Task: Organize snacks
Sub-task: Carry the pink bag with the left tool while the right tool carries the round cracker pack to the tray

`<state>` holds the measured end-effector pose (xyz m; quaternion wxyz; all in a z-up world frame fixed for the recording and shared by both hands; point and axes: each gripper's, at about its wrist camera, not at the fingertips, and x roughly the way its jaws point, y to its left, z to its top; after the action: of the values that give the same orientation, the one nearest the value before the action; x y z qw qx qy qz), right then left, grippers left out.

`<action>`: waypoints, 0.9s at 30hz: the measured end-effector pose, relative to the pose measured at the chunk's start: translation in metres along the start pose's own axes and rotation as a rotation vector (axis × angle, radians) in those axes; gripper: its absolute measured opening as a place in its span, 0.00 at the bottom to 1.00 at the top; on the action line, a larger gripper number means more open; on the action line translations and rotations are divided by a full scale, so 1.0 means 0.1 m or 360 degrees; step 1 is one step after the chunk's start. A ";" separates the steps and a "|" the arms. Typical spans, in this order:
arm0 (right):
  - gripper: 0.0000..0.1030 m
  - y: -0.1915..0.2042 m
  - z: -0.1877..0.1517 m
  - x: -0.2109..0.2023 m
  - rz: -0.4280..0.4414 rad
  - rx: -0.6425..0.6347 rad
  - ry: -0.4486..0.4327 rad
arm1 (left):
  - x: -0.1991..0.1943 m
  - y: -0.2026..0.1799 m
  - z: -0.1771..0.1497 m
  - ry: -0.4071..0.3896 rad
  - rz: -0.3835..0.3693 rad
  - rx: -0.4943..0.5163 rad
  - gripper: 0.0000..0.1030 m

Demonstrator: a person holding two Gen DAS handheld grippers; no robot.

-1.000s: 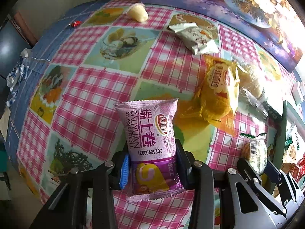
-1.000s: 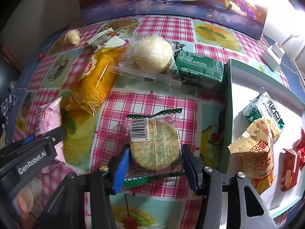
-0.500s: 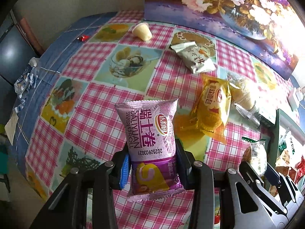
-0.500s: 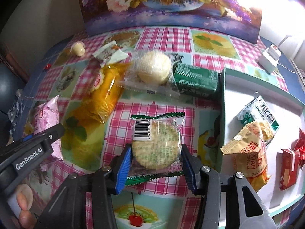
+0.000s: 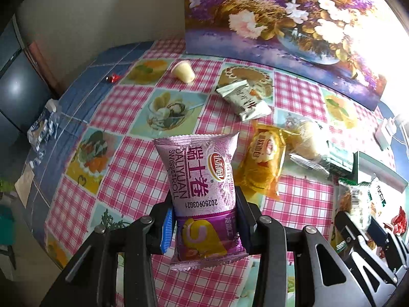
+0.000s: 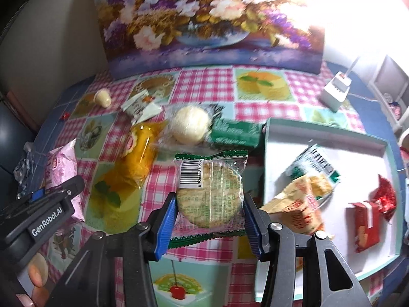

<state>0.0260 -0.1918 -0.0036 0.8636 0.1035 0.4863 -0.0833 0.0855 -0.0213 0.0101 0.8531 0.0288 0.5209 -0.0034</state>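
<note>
My left gripper (image 5: 204,220) is shut on a purple Swiss roll packet (image 5: 202,179), held upright above the checked tablecloth (image 5: 127,181). My right gripper (image 6: 209,215) is shut on a clear packet with a round cracker (image 6: 209,192) and green zigzag ends, lifted off the cloth. In the right wrist view the left gripper (image 6: 43,212) shows at the left with the pink packet (image 6: 61,168) in it. A teal-rimmed white tray (image 6: 265,153) lies to the right and holds several snack packets (image 6: 301,204).
On the cloth lie a yellow cake packet (image 6: 138,161), a round white bun in clear wrap (image 6: 190,125), a green box (image 6: 235,133), a small white sachet (image 6: 140,106) and a jelly cup (image 6: 103,97). A flower painting (image 6: 204,20) stands at the back; a white charger (image 6: 336,90) lies beyond the tray.
Both grippers have risen with their packets; the table looks farther away and more of the painting shows. The cracker packet has come up off the cloth.
</note>
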 end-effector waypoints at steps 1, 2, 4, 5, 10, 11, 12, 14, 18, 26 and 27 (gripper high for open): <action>0.51 -0.02 0.01 -0.03 -0.0003 0.0008 -0.0013 | -0.02 -0.03 0.01 -0.0012 0.0000 0.0012 0.42; 0.51 -0.04 0.03 -0.05 -0.0005 0.0020 -0.0025 | -0.05 -0.06 0.01 -0.0023 -0.0002 0.0026 0.42; 0.51 -0.10 0.04 -0.08 -0.0018 0.0041 -0.0042 | -0.10 -0.14 0.03 -0.0051 -0.0011 0.0055 0.42; 0.51 -0.13 0.05 -0.09 -0.0033 0.0052 -0.0049 | -0.13 -0.18 0.04 -0.0063 -0.0016 0.0069 0.42; 0.51 -0.32 0.09 -0.15 -0.0080 0.0130 -0.0078 | -0.24 -0.44 0.07 -0.0115 -0.0036 0.0170 0.42; 0.51 -0.36 0.10 -0.15 -0.0089 0.0149 -0.0084 | -0.26 -0.50 0.08 -0.0122 -0.0044 0.0192 0.42; 0.51 -0.41 0.10 -0.16 -0.0100 0.0169 -0.0091 | -0.29 -0.56 0.09 -0.0131 -0.0055 0.0215 0.42; 0.51 -0.55 0.12 -0.19 -0.0126 0.0227 -0.0103 | -0.34 -0.69 0.10 -0.0148 -0.0077 0.0258 0.42; 0.51 -0.80 0.12 -0.22 -0.0147 0.0346 -0.0110 | -0.40 -0.94 0.12 -0.0161 -0.0139 0.0339 0.42; 0.51 -1.38 0.08 -0.31 -0.0266 0.0585 -0.0155 | -0.51 -1.51 0.06 -0.0181 -0.0219 0.0515 0.42; 0.51 -1.43 0.07 -0.31 -0.0272 0.0608 -0.0157 | -0.52 -1.57 0.04 -0.0183 -0.0226 0.0535 0.42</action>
<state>-0.0193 -0.3304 0.0130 0.8409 0.2194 0.4258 -0.2519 0.0596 -0.1794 0.0510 0.8623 0.1341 0.4640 -0.1521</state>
